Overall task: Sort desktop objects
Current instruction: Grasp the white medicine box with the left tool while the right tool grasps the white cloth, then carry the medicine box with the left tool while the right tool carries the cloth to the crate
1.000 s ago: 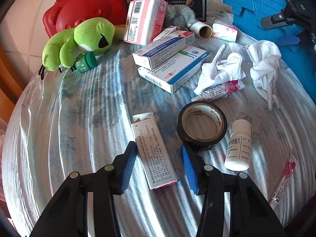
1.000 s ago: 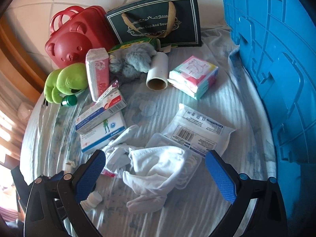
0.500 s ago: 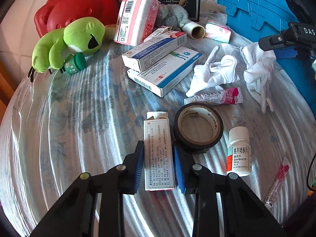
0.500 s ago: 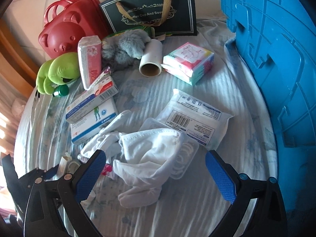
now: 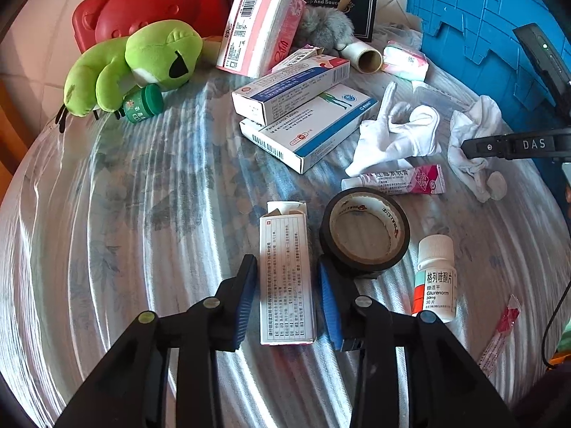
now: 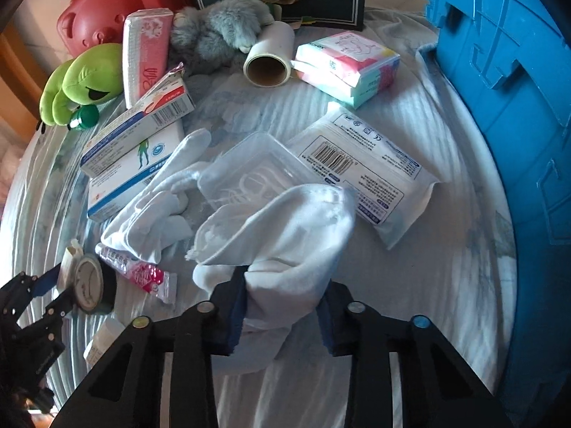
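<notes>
My left gripper is closed around a slim white medicine box with an open flap, lying on the patterned cloth. A black tape roll sits just right of it, and a white pill bottle further right. My right gripper is shut on a white cloth glove and holds it bunched above a clear plastic case. A second white glove lies to the left.
Two blue-white medicine boxes, a pink ointment tube, green plush frog, green jar, pink tissue pack, red bear case, paper roll, mask pack, pad pack. Blue crate at right.
My left gripper moved forward and closed around the slim box. My right gripper moved down onto the white glove and closed on it, lifting its bunched cloth.
</notes>
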A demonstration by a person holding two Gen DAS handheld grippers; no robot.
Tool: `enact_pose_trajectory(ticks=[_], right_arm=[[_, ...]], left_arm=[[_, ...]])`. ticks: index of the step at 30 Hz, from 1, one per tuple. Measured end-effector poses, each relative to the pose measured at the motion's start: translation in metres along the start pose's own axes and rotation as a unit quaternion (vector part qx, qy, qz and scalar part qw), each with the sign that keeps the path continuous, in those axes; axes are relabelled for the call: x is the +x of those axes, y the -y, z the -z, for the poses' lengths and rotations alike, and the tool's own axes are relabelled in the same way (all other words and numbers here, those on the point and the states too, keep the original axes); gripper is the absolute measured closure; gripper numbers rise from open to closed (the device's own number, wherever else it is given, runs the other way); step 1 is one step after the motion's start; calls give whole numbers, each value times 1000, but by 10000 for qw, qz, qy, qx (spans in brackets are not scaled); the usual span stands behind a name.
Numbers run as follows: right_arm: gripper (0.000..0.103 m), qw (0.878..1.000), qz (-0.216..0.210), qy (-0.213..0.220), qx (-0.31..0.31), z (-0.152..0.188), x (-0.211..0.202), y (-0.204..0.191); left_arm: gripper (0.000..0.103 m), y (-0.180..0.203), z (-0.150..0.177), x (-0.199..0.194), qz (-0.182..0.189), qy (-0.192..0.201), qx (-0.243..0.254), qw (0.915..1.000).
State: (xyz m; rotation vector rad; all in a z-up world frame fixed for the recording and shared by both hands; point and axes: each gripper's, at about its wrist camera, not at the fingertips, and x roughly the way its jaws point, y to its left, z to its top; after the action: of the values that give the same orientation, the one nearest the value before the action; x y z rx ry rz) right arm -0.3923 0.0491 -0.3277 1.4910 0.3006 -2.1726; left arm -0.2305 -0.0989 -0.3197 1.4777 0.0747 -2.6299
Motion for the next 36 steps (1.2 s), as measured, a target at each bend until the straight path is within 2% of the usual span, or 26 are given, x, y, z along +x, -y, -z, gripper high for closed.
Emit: enact_pose_trajectory(ticks=[2,4,5,8,12,15,19,24,28,32,36], right_arm=[[83,9998,-63,32,-181,3,-2,-6],[85,9996,-180,31,-220,5,-6,-9],[87,9994,-258,43,-219,5,-10,-10],[89,9989,-353,176,-233,5,-25,-11],[90,9981,-369,421,-264,10,-50,-16],[90,9972,-410,595,-197,14,-69,-19],[90,9946,-447,933,-87,15,-102,-25],[90,9890,-402,1422,8,20,-156,-35],[90,9823,-340,1838,156,31,-199,-39],[90,9720,-269,2301,397,43,-247,-39],[90,9584,-51,2794,581,57,-298,-33]], left_arm=[[68,-1,1,0,15,49,-47,10000],[69,1,4,-1,-25,128,-50,9999],[76,4,4,-2,-50,179,38,9998],[77,10,5,-3,-168,242,195,9994],[77,6,4,-7,-81,235,190,9995],[77,6,0,-24,-50,464,225,9987],[77,9,-15,-62,23,956,483,9942],[77,20,-40,-114,167,1602,925,9826],[77,34,-60,-149,425,1960,1279,9713],[77,55,-83,-183,823,2390,1655,9533],[77,87,-110,-217,1228,2838,1941,9310]])
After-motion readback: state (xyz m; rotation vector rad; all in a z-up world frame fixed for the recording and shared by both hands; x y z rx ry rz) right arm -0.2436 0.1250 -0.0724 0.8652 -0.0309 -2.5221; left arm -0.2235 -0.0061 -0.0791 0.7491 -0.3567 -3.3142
